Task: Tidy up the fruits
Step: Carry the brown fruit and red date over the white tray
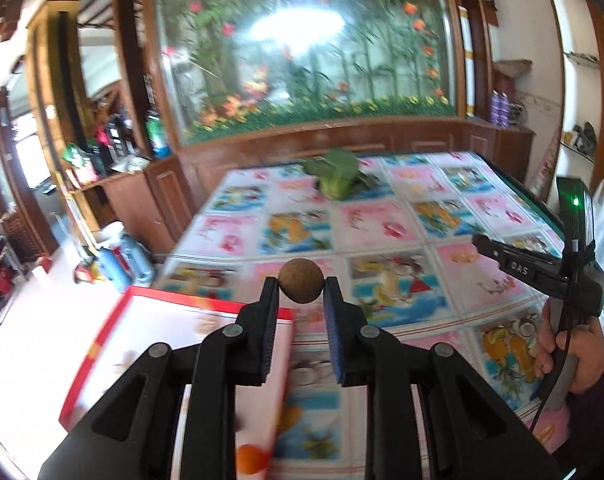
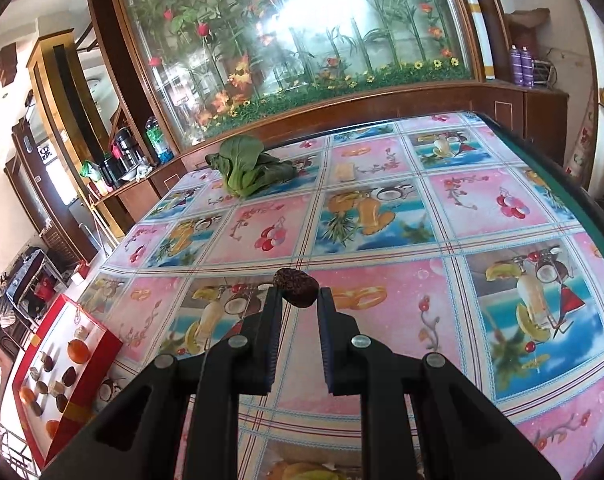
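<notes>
Fruit held, two pieces, one per tool. Left gripper [image 1: 301,285]: jaws closed on a round tan-brown fruit [image 1: 301,286], pinched at its sides between the tips, raised above the table. Right gripper [image 2: 299,294]: jaws closed on a dark, rough-skinned fruit [image 2: 296,292], long axis running roughly across the jaws, also clear of the tablecloth [image 2: 381,220].

Destination, by judgement: one red-rimmed box [image 2: 98,344] with a white floor, at the table's left edge. In the left wrist view its near corner lies just below and left of the left gripper's tips; in the right wrist view it sits well apart, far to the lower left. Left hand is therefore the nearer, and its fruit looks due for placing first.

Box contents, right wrist view: about three orange fruits, several small dark and pale pieces; exact count cannot be told.

Other items: one leafy green vegetable [image 2: 246,172], far side of table.
</notes>
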